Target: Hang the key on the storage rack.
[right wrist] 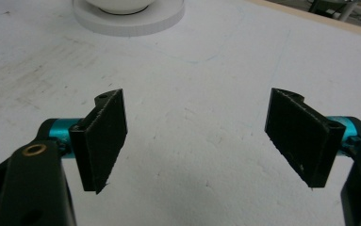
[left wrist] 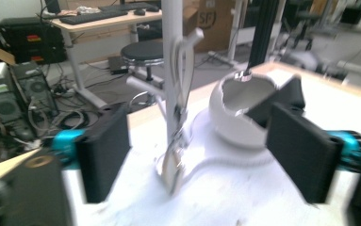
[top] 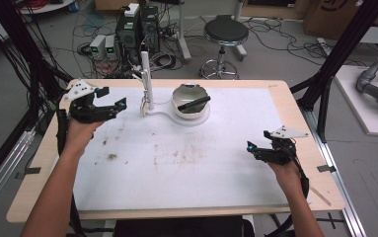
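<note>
At the far left of the table point(top: 38, 163), in the high view, the person's left hand point(top: 75, 132) holds the left gripper point(top: 111, 102) raised near the back left corner, its jaws pointing toward the middle of the table. In the left gripper view those jaws stand wide apart with nothing between the pads, and the picture is somewhat blurred. Just to the right of that gripper stands the white upright post point(top: 147, 81), rising from a small foot on the white mat point(top: 176, 168); in the left gripper view the post point(left wrist: 172, 70) appears between the two jaws but farther off, with a thin cable hanging down its side. A white curved arm runs from the post's foot to the round white base point(top: 201, 117) next to it. On that base sits the white bowl-shaped shell point(top: 189, 98), open at the top, with a dark bar point(top: 194, 103) lying across its opening; the left gripper view shows the same shell point(left wrist: 237, 113) to the right of the post. Brownish smudges mark the mat toward its middle and left. Well to the right, near the table's right edge, the right hand point(top: 287, 174) holds the right gripper point(top: 250, 146) low over the mat, pointing left. In the right gripper view its jaws are spread wide over bare mat and grip nothing, with the base's edge point(right wrist: 131, 21) at the top.
</note>
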`<state>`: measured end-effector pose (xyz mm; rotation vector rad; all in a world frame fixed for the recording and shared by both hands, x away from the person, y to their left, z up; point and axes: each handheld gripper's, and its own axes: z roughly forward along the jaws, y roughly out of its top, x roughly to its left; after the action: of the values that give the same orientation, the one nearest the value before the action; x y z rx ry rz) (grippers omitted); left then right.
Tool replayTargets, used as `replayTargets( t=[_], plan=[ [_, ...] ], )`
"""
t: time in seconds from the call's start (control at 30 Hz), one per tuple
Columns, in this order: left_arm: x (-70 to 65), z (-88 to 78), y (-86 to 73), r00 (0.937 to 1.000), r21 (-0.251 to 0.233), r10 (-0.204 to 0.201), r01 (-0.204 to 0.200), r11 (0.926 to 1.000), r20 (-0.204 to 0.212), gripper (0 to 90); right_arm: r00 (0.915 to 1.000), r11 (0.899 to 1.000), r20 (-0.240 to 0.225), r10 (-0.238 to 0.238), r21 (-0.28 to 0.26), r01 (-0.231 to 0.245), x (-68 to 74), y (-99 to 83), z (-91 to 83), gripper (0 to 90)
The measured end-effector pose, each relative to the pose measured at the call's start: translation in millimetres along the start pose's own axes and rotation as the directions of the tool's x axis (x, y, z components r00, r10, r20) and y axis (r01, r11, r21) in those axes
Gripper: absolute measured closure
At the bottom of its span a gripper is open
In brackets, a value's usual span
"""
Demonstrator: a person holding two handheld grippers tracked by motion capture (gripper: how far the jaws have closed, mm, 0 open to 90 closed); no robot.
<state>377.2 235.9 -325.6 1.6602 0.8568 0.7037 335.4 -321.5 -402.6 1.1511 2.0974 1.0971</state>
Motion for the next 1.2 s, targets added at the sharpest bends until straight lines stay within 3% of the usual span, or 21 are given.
replayTargets(
  t=[0.17, 0.37, 0.5, 0.67, 1.2],
  plan=[
    [-8.6, -11.6, -22.6, 0.9985, -0.029, -0.031, 0.03, 0.9991, -0.044, 20.4, 0.9995, 1.0, 0.03, -0.01, -0.021, 0.011, 0.9, 6.8, 0.4, 21.3],
    [-19.3, -15.7, -42.4, 0.9974, -0.033, -0.042, 0.04, 0.9987, -0.058, 20.5, 0.9996, 0.999, 0.027, -0.012, -0.035, 0.013, 1.2, 9.0, 3.2, 21.3],
    [-22.1, -14.3, -46.5, 0.9969, -0.022, -0.044, 0.042, 0.9989, -0.065, 20.4, 0.9998, 0.999, 0.019, -0.008, -0.037, 0.008, 1.3, 8.3, 4.1, 21.3],
    [-22.5, -19.9, -51.0, 0.995, -0.061, -0.071, 0.067, 0.9959, -0.07, 20.4, 0.9997, 0.999, 0.023, -0.009, -0.04, 0.01, 0.2, 8.5, 5.1, 21.3],
    [-24.1, -20.9, -69.5, 0.9927, -0.017, -0.099, 0.098, 0.9951, -0.07, 20.4, 0.9996, 1.0, 0.023, -0.017, -0.022, 0.018, 1.8, 7.0, 6.3, 21.3]
  ],
)
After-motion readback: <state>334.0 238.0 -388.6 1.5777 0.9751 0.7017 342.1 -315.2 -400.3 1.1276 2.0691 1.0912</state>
